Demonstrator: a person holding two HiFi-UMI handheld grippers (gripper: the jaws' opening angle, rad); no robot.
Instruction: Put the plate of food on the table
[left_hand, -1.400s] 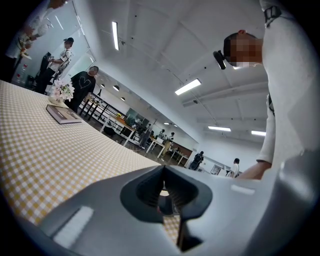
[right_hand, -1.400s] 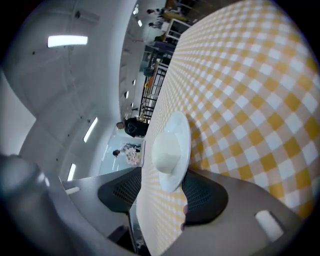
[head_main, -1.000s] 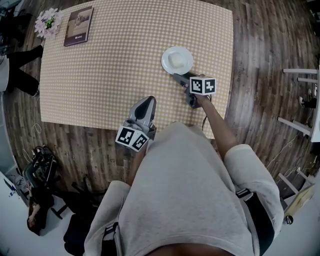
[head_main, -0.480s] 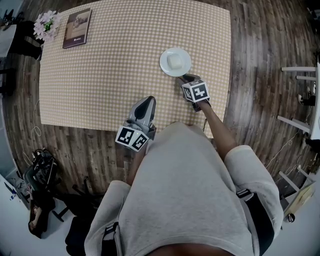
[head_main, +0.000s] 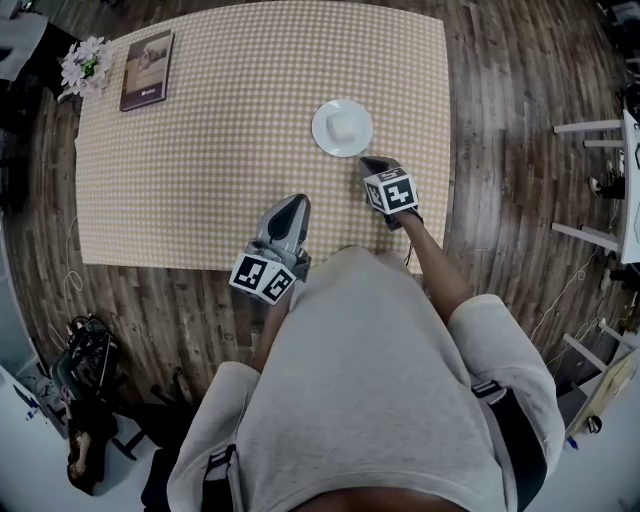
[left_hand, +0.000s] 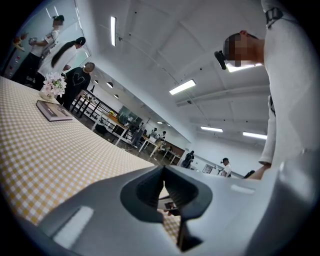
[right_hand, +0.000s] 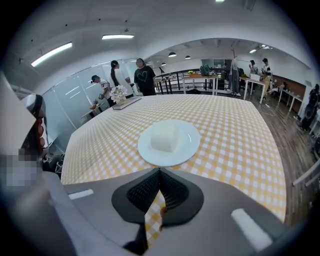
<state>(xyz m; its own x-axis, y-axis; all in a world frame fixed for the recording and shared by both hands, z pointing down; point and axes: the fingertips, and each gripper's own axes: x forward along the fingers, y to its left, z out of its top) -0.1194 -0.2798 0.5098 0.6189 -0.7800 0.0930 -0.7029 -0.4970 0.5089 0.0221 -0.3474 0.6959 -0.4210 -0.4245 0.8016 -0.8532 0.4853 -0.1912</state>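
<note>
A white plate (head_main: 342, 128) with a pale cube of food (head_main: 343, 125) rests on the checked table (head_main: 200, 150), towards its right side. My right gripper (head_main: 367, 161) hovers just short of the plate's near rim and is tilted down at it. Its jaws have just been closing and now meet with nothing between them. In the right gripper view the plate (right_hand: 169, 142) and food (right_hand: 163, 136) lie just past the closed tips of the right gripper (right_hand: 160, 170). My left gripper (head_main: 296, 201) is held level over the table's near edge, shut and empty (left_hand: 163, 168).
A book (head_main: 146, 70) and a bunch of flowers (head_main: 82, 65) sit at the table's far left corner. White furniture legs (head_main: 600, 180) stand on the wood floor at the right, and a dark bag (head_main: 85, 340) lies at the lower left. Several people stand beyond the table (right_hand: 144, 75).
The right gripper has drawn back a little from the plate's near rim, rolled, and closed its jaws on nothing. The plate stays on the table. The left gripper has kept still.
</note>
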